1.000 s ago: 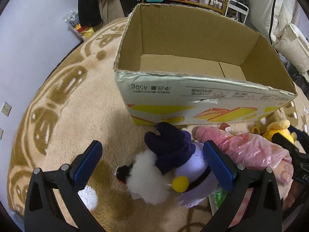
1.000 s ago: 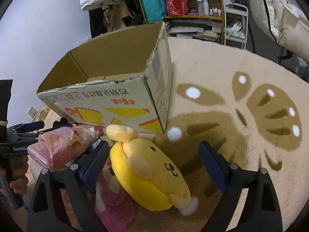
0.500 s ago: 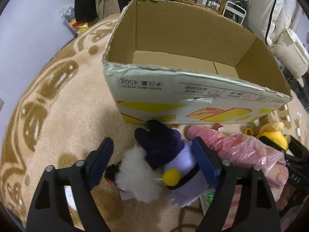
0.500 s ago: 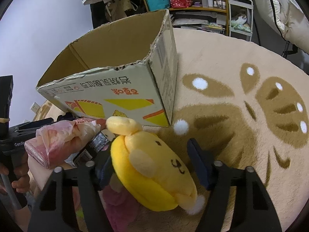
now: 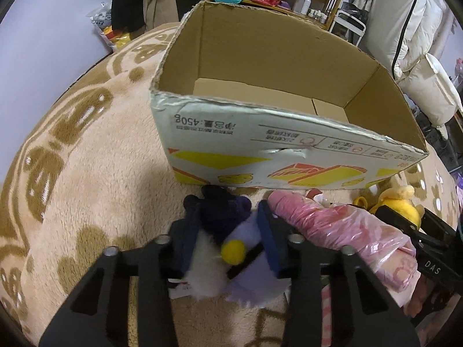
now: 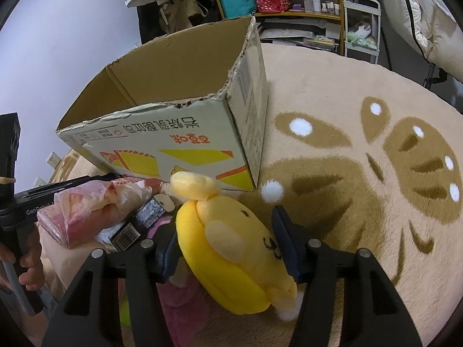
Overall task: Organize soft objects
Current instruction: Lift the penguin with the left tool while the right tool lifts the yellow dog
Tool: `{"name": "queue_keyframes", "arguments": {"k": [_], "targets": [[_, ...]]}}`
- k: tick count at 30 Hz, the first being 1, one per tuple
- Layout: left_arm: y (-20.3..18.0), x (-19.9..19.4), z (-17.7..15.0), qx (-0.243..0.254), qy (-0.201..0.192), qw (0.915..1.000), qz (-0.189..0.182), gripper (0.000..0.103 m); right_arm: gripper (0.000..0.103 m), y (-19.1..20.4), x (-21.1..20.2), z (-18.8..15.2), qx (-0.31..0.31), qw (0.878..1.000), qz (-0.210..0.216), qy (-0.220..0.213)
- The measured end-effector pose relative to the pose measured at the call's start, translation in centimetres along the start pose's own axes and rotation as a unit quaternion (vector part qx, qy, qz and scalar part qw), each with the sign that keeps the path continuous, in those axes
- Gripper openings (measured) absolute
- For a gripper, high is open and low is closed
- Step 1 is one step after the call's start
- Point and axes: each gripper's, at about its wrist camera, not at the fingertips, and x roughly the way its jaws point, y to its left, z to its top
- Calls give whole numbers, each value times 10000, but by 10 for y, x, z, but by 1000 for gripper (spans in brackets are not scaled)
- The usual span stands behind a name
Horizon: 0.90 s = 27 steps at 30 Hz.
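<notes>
A purple and white plush (image 5: 231,248) with a dark hat and a yellow ball lies on the rug in front of an open cardboard box (image 5: 260,144). My left gripper (image 5: 225,211) is closing, and its blue pads press the plush from both sides. In the right wrist view a yellow plush (image 6: 231,248) sits between the closing jaws of my right gripper (image 6: 225,225), both pads touching it. The same cardboard box (image 6: 179,144) stands just behind it. The yellow plush (image 5: 399,202) also shows at the far right of the left wrist view.
A pink plastic-wrapped bundle (image 5: 332,225) lies between the two plushes, with a small dark labelled pack (image 6: 144,217) and a pink plush (image 6: 185,312) beside it. A hand (image 6: 20,260) holds the left gripper's handle. A shelf (image 6: 289,0) and white coats stand behind the beige rug (image 6: 376,173).
Both grippers' jaws have narrowed from wide apart onto their plush toys, the left on the purple one and the right on the yellow one. Neither hand has shifted.
</notes>
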Motion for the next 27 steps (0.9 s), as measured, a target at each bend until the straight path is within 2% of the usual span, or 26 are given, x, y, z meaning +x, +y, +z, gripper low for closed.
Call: {"name": "queue_keyframes", "arguments": {"k": [6, 10, 12, 16, 22, 27], "targets": [[1, 1, 0, 16, 34, 10000, 16, 35, 61, 1, 0, 0, -2, 10000, -18, 4], [5, 5, 3, -96, 132, 9999, 44, 49, 61, 3, 1, -1, -35, 10000, -20, 17], [9, 8, 4, -181, 153, 9997, 52, 49, 61, 3, 1, -1, -44, 10000, -14, 23], [16, 13, 8, -339, 281, 9988, -193, 54, 61, 3, 1, -1, -28, 10000, 5, 20], [23, 17, 13, -370, 421, 9976, -402, 55, 61, 0, 2, 0, 22, 10000, 61, 7], [19, 21, 14, -220, 429, 9981, -394, 54, 61, -1, 6, 1, 38, 9999, 115, 28]]}}
